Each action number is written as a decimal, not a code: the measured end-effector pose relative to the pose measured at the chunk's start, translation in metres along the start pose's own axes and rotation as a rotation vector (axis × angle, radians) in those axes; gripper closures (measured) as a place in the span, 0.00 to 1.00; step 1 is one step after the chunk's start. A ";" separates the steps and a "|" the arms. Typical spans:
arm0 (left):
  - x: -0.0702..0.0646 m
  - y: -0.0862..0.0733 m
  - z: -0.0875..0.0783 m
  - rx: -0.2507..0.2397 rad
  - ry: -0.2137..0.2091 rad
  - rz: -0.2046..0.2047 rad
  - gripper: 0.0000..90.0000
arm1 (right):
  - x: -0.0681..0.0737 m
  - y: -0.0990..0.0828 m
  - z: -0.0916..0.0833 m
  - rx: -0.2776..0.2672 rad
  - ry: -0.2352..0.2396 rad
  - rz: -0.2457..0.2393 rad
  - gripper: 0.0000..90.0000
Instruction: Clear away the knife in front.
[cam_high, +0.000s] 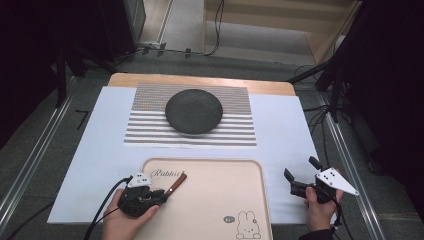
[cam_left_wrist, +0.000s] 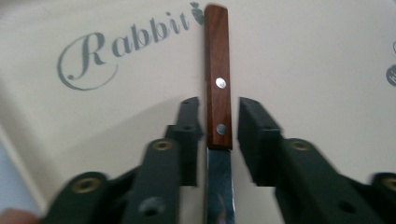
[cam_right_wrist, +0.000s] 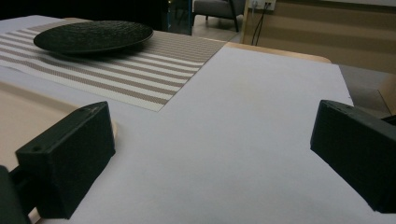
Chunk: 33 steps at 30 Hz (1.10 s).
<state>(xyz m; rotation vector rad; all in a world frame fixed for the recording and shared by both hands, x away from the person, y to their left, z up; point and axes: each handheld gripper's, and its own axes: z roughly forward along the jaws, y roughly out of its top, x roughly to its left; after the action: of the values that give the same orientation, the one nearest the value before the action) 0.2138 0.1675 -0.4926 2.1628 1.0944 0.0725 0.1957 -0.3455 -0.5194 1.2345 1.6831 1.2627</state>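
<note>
Our left hand-held gripper (cam_left_wrist: 218, 109) stands released, its jaws flanking the knife (cam_left_wrist: 218, 93) without pressing; it lies on the beige tray (cam_high: 220, 200). Our right hand-held gripper (cam_high: 301, 174) hangs wide apart over the white tabletop (cam_right_wrist: 261, 130).

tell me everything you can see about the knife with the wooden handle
The knife has a reddish-brown wooden handle with two metal rivets and a shiny steel blade, only partly visible. It lies on the beige tray near the "Rabbit" lettering, handle pointing away from the person. The left hand-held gripper straddles it where handle meets blade; one jaw sits right against the handle, the other leaves a small gap.
</note>
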 end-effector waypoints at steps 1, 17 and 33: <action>0.000 0.001 -0.001 -0.006 0.011 0.003 0.70 | 0.000 0.000 0.000 -0.001 -0.001 -0.001 0.00; -0.021 0.026 0.009 -0.004 -0.046 0.179 1.00 | 0.000 0.000 0.000 0.001 -0.003 0.001 0.00; 0.003 0.014 0.010 0.040 0.014 0.151 1.00 | -0.001 0.000 0.000 -0.001 -0.001 0.003 0.00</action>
<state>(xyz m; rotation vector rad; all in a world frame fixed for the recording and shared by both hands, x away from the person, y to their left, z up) 0.2287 0.1587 -0.4928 2.2815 0.9458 0.1359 0.1957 -0.3460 -0.5195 1.2375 1.6799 1.2648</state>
